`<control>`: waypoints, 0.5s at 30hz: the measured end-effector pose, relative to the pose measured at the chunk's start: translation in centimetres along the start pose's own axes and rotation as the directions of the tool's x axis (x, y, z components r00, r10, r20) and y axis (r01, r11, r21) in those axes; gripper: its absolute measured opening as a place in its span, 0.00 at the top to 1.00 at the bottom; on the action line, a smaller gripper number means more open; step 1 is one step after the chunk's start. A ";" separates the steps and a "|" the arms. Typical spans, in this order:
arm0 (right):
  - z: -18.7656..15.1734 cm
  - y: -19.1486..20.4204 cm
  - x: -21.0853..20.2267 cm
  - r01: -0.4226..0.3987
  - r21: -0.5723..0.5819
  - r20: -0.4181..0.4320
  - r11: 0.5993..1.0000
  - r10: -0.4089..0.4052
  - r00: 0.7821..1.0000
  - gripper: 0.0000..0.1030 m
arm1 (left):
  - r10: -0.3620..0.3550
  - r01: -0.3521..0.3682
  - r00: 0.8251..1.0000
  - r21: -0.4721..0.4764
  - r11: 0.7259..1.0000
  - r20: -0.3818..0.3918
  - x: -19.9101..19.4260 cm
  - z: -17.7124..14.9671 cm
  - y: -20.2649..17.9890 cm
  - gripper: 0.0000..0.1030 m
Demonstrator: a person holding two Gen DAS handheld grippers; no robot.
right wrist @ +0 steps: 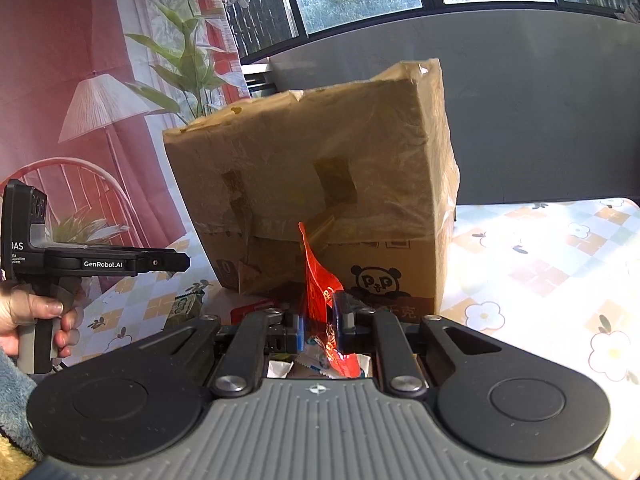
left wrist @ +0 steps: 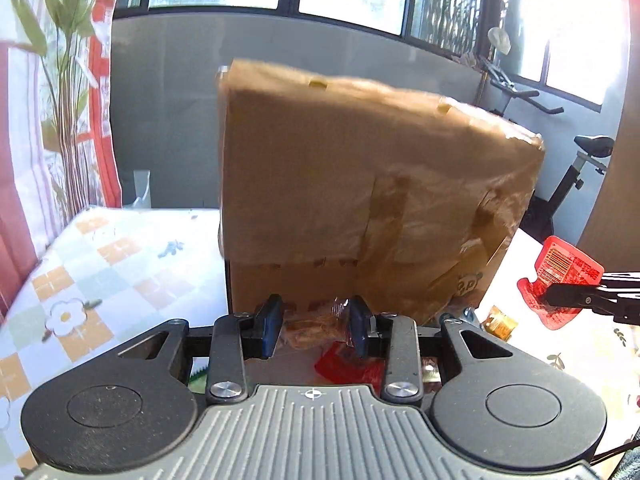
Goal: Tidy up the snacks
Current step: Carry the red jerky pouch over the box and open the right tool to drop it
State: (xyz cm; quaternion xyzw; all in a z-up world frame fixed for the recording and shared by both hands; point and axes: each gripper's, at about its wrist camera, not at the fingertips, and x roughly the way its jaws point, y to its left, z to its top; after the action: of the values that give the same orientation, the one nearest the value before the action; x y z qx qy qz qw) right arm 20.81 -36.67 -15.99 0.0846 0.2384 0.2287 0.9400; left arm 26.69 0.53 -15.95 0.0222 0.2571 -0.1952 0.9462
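Sunlit windows and a grey partition are standing behind a table (right wrist: 540, 264) that is being covered by a checked, flower-printed cloth. A taped cardboard box (right wrist: 320, 200) with a panda print is resting near the middle of it, straight ahead of both tools, its raised flap leaning toward the cameras, so whether the top is being left open cannot be told.

The right tool (right wrist: 320, 326) is being held clenched on a red snack packet (right wrist: 316, 280), which is standing upright between the jaws, its long axis pointing up in front of the box wall. The left tool (left wrist: 316, 326) is being held closed on a clear-wrapped snack (left wrist: 316, 320), pale brown inside, just in front of the box's base. More snacks (left wrist: 348, 368) are lying loose on the cloth beneath both tools.

Both packets are probably being carried to the box; it is lying directly ahead and higher than either tool, neither being clearly the nearer, so a lift over the near flap is likely being called for
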 end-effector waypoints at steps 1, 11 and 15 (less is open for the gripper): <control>0.8 0.1 -0.3 -0.014 0.005 0.019 1.000 0.014 1.000 0.86 | 0.001 -0.002 1.000 0.018 1.000 0.027 -0.5 0.7 -0.3 0.63; 11.6 1.8 -0.9 -0.136 -0.081 0.220 0.987 0.151 0.964 0.86 | -0.079 0.060 0.963 0.083 0.995 0.258 -2.6 10.6 -2.1 0.63; 15.1 1.9 1.7 -0.098 -0.131 0.241 0.986 0.128 0.962 0.86 | -0.094 0.067 0.960 0.111 0.992 0.263 0.8 14.1 -3.2 0.63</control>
State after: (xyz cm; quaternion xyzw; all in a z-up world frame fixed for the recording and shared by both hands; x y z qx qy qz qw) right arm 28.77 -34.90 -3.03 0.0704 0.0998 0.2834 0.9512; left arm 32.81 -4.66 -3.93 0.0329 0.1175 -0.2476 0.9612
